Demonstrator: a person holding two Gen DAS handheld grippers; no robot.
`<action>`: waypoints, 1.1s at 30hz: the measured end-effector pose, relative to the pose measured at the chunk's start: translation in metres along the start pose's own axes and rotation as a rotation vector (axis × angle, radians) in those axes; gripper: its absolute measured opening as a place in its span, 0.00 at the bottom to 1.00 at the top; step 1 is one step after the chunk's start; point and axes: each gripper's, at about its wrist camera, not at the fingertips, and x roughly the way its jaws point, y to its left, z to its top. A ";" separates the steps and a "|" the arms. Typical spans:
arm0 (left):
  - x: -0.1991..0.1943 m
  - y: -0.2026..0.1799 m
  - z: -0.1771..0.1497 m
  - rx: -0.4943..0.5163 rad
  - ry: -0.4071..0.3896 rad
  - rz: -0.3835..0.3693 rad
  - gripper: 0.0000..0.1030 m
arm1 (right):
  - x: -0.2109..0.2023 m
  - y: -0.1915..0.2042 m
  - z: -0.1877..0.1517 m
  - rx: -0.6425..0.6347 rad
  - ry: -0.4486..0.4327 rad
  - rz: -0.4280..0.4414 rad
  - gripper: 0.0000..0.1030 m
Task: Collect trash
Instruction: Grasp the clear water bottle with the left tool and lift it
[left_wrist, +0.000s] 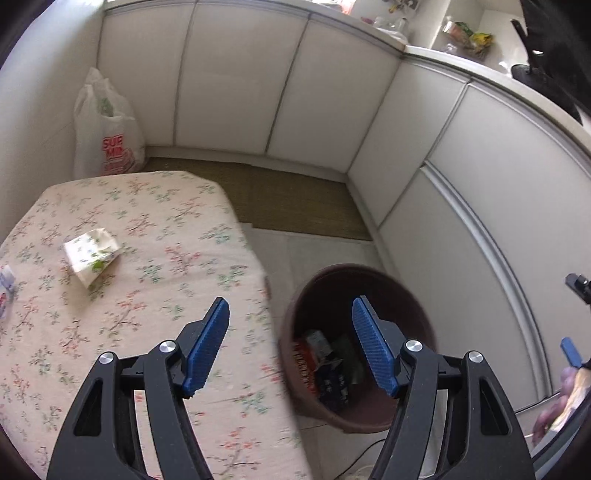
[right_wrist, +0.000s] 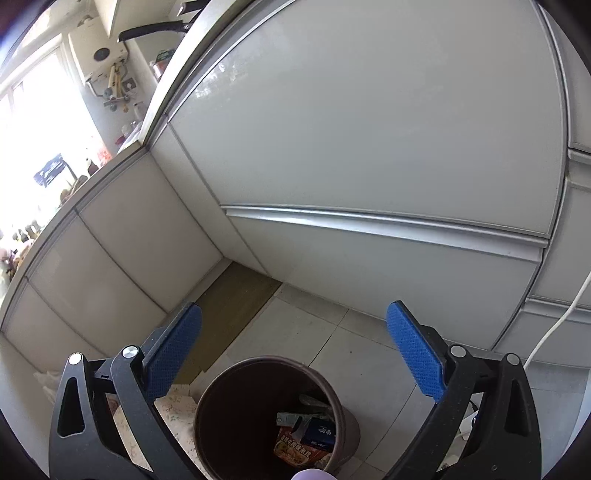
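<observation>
Nearest us, the left tongs (left_wrist: 290, 332) stand apart and empty, straddling the counter edge and the bin. The right tongs (right_wrist: 293, 347) also gape, empty, above the brown bin (right_wrist: 207, 402), which already holds several wrappers (right_wrist: 306, 439); we judge the task partly done. Further out on the floral counter (left_wrist: 155, 229), a crumpled packet (left_wrist: 92, 254) remains to collect, with another scrap (left_wrist: 6, 288) at the far left edge. Nothing blocks either. Beyond, a plastic bag (left_wrist: 107, 129) leans against the cabinets (left_wrist: 236, 85).
</observation>
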 end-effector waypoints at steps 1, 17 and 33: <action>-0.001 0.014 -0.002 -0.004 0.008 0.031 0.66 | 0.003 0.006 -0.004 -0.015 0.023 0.012 0.93; -0.023 0.312 -0.005 -0.264 0.179 0.541 0.75 | -0.002 0.157 -0.106 -0.474 0.191 0.163 0.93; 0.035 0.395 0.004 -0.013 0.485 0.640 0.80 | 0.006 0.239 -0.190 -0.699 0.302 0.227 0.93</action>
